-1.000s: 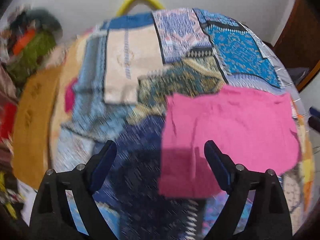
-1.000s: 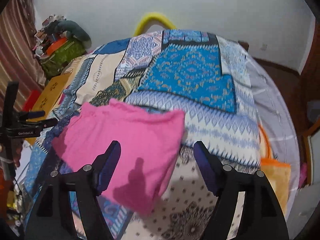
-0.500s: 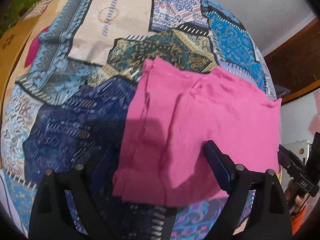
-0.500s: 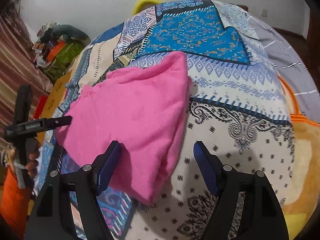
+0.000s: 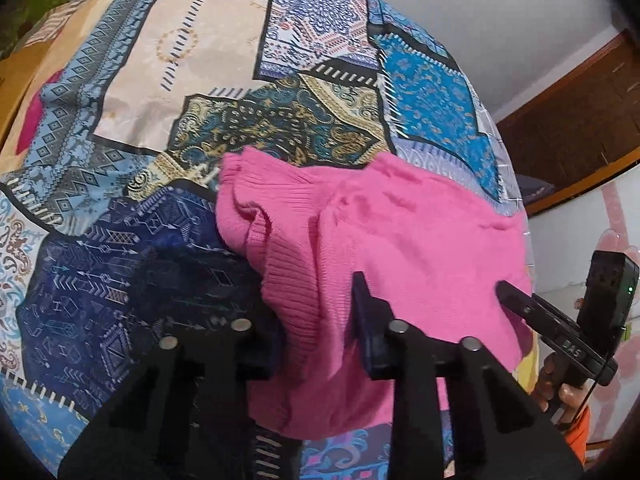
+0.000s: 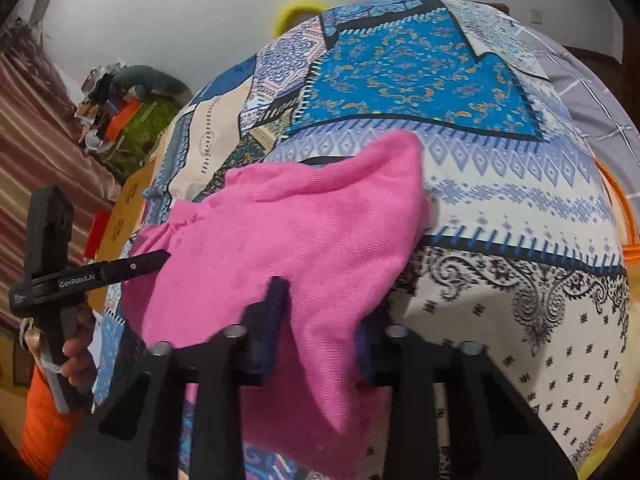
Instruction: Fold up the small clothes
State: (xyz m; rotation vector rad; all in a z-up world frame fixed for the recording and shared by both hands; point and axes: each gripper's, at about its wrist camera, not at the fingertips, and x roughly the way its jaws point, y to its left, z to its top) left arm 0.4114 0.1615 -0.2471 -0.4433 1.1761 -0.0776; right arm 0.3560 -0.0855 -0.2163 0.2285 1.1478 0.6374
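- Pink knit garment (image 5: 400, 240) lies on the patchwork bedspread (image 5: 200, 60).
- Left gripper (image 5: 316, 320) and right gripper (image 6: 320, 320) have just closed, each pinching a near corner, probably for lifting the edge into a fold.

Both tongs drop in and their jaws have just been closing: left tongs (image 5: 320, 328) and right tongs (image 6: 320, 320) now pinch the pink knitted garment's (image 5: 408, 240) near edge, bunching it.

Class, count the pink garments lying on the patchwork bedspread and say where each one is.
1: a pink knitted garment lies at the near edge of the patchwork bedspread, gripped by the left tongs and right tongs. Others may be hidden.
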